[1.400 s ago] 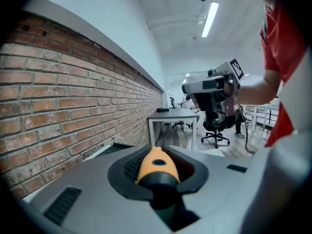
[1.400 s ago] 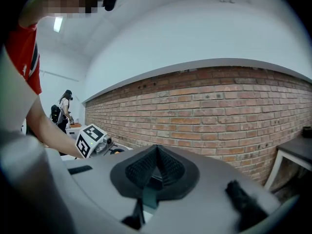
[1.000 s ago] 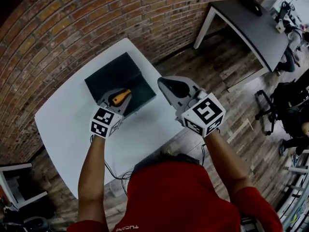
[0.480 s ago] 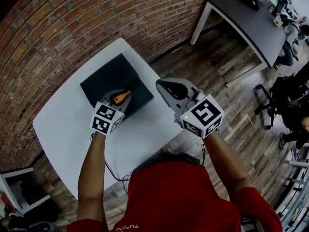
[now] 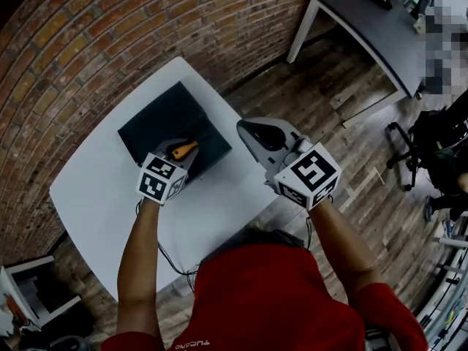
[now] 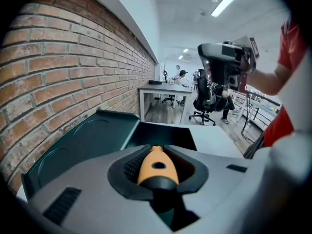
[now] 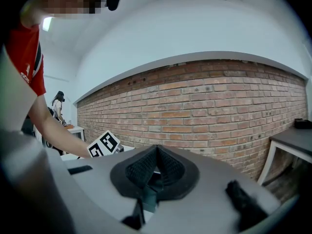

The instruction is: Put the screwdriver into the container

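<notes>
Standing over the white tabletop (image 5: 102, 196), a person in a red shirt (image 5: 278, 298) is holding a tool in each hand. The left tool (image 5: 178, 154) is clamping the orange-handled screwdriver (image 6: 155, 165), which is hanging over the near edge of the dark green container (image 5: 157, 123). The right tool (image 5: 265, 134) is hovering at the tabletop's right edge, its jaws pressed together, gripping nothing. Behind the tabletop a brick wall (image 5: 110, 35) is running across; farther off, a dark desk (image 5: 373, 31) and office chairs (image 5: 428, 159) are standing.
</notes>
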Tool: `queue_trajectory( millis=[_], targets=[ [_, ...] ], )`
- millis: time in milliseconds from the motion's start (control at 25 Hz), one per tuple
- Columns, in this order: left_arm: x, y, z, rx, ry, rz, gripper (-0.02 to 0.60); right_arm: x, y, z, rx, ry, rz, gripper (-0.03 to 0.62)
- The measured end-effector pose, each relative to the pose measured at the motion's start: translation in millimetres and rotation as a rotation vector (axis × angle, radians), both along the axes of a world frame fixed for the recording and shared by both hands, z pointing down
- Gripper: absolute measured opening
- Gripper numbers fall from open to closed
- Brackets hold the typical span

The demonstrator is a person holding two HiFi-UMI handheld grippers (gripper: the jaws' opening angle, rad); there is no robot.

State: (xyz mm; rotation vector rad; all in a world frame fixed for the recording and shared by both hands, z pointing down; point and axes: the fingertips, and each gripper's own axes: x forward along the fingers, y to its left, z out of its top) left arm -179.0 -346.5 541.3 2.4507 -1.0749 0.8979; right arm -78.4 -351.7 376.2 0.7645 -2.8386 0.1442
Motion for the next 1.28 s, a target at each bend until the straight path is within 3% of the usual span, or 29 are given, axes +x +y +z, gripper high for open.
queue_trajectory(
  millis=[600,1000,1280],
  targets=[
    [-12.9,6.6,26.8,-0.118,-0.081,-0.014,0.110,-5.9,-0.8,0.5,0.001,0.006,-0.028,0.031],
    [-11.1,3.9,10.4,-0.057,-0.035,-0.029,0.121,-8.3,-1.2,0.0,0.012,0.018,-0.042,0.031],
    [7.5,10.3,-37.4,0.069,0.048,-0.026,0.121,-13.6,0.3,-4.3,0.014,-0.004,-0.052,0.031]
  ],
)
